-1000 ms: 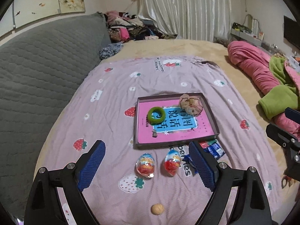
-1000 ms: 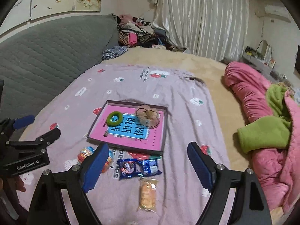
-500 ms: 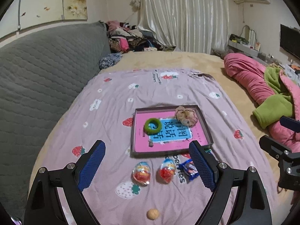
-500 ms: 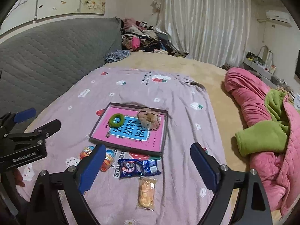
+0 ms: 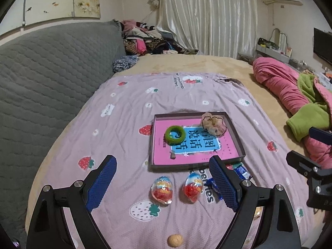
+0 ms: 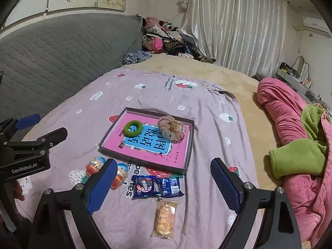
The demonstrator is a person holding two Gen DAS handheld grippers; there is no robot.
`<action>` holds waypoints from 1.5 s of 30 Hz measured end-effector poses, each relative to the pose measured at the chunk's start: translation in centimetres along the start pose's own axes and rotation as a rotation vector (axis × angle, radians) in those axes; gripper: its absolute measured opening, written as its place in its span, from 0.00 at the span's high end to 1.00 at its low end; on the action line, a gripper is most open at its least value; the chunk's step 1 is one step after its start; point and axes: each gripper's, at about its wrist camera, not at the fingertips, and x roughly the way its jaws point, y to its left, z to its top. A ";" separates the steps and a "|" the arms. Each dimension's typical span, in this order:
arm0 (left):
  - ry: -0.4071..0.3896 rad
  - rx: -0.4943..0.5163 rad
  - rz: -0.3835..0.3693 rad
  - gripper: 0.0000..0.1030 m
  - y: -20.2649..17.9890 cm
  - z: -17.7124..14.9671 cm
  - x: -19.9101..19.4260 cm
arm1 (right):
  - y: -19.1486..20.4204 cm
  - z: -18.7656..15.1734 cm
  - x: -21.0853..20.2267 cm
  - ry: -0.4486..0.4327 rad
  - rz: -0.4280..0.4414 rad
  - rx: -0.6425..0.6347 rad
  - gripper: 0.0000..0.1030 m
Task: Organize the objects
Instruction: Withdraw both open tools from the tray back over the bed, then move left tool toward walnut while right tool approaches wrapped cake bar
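Note:
A shallow box (image 5: 235, 131) (image 6: 189, 143) with a pink and blue bottom lies on the lilac strawberry blanket. A green ring (image 5: 175, 134) (image 6: 133, 128) and a beige scrunchie (image 5: 213, 123) (image 6: 171, 130) sit inside it. Two foil eggs (image 5: 162, 189) (image 5: 193, 187) (image 6: 95, 165) lie in front of the box. A dark blue snack packet (image 6: 156, 186) and an orange biscuit pack (image 6: 165, 217) lie beside them. A small round cookie (image 5: 175, 240) rests nearer. My left gripper (image 5: 164, 184) hovers open over the eggs. My right gripper (image 6: 161, 186) hovers open over the blue packet. Neither holds anything.
A grey quilted headboard (image 5: 47, 74) runs along the left. Pink and green bedding (image 6: 300, 137) is piled at the right. Clothes (image 5: 145, 39) are heaped at the far end by the curtains. The left gripper's body (image 6: 25, 151) shows at the right view's left edge.
Both views first pulled back and tilted up, then came closer to the objects again. The right gripper's fingers spread slightly wider. No object moved.

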 end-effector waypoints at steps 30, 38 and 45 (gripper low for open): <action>-0.028 0.040 0.015 0.11 -0.9 -12.1 2.1 | 0.1 -10.9 2.7 -0.007 -0.021 0.046 0.08; -0.001 0.045 0.021 0.11 -1.0 -14.7 3.3 | -0.8 -12.4 3.6 0.001 -0.026 0.083 0.08; 0.020 0.047 0.013 0.11 -0.9 -15.7 4.0 | -0.9 -13.7 4.9 0.028 -0.019 0.092 0.08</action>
